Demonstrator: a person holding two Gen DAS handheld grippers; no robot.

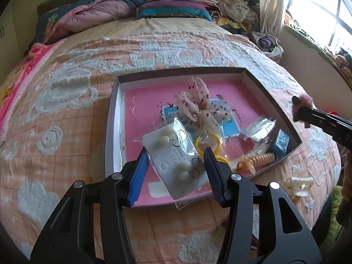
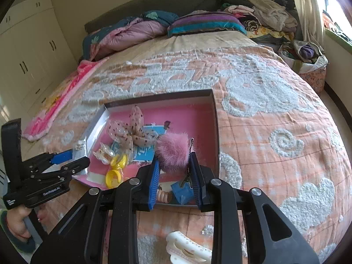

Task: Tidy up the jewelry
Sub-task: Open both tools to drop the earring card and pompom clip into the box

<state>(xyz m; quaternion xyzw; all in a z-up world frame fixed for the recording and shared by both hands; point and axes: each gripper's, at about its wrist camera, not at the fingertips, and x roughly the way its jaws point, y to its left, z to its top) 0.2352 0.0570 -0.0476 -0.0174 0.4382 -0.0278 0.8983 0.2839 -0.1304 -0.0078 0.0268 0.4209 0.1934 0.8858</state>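
Note:
A shallow box with a pink floor (image 1: 114, 114) (image 2: 216, 132) lies on the bed. My left gripper (image 1: 176, 160) hovers over its near-left part, shut on a bagged white earring card (image 1: 171, 154) with pearl-drop earrings, gripped by its side edges. My right gripper (image 2: 173, 165) is shut on a fluffy pink pom-pom hair clip (image 2: 173, 151), above the box's near-right corner. From the left wrist view the right gripper (image 1: 297, 105) shows at the right with pink fluff at its tip. The left gripper (image 2: 72, 160) appears at the left of the right wrist view.
Inside the box lie a spotted lace bow (image 1: 198, 105) (image 2: 132, 129), yellow rings (image 1: 209, 145) (image 2: 114, 176), an orange spiral clip (image 1: 257, 160), small bags and a blue box (image 1: 281, 143). A white hair claw (image 1: 297, 183) (image 2: 187, 248) rests on the quilt near the box. Pillows and clothes pile up at the headboard.

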